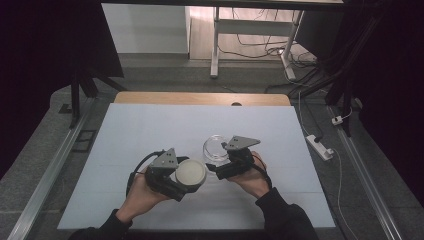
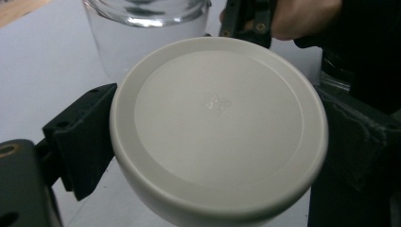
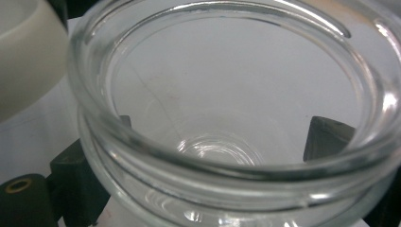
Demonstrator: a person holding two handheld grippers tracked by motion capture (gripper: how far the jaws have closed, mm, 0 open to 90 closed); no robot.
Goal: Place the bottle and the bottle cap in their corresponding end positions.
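A round cream lid (image 1: 190,172) sits between the jaws of my left gripper (image 1: 187,180), which is shut on its rim; in the left gripper view the lid (image 2: 220,123) faces the camera with a small embossed mark at its centre. A clear glass jar (image 1: 215,147) stands open-mouthed just right of the lid, and my right gripper (image 1: 216,159) is shut around its body. The jar's mouth (image 3: 227,142) looms in the right gripper view, black jaws on both sides, and the lid's edge (image 3: 26,56) shows at upper left. The jar's rim (image 2: 146,12) appears behind the lid.
A pale blue mat (image 1: 150,130) covers the table, whose wooden far edge (image 1: 200,98) shows beyond it. A white power strip (image 1: 320,146) lies on the floor to the right, and a desk frame (image 1: 216,45) with cables stands farther back.
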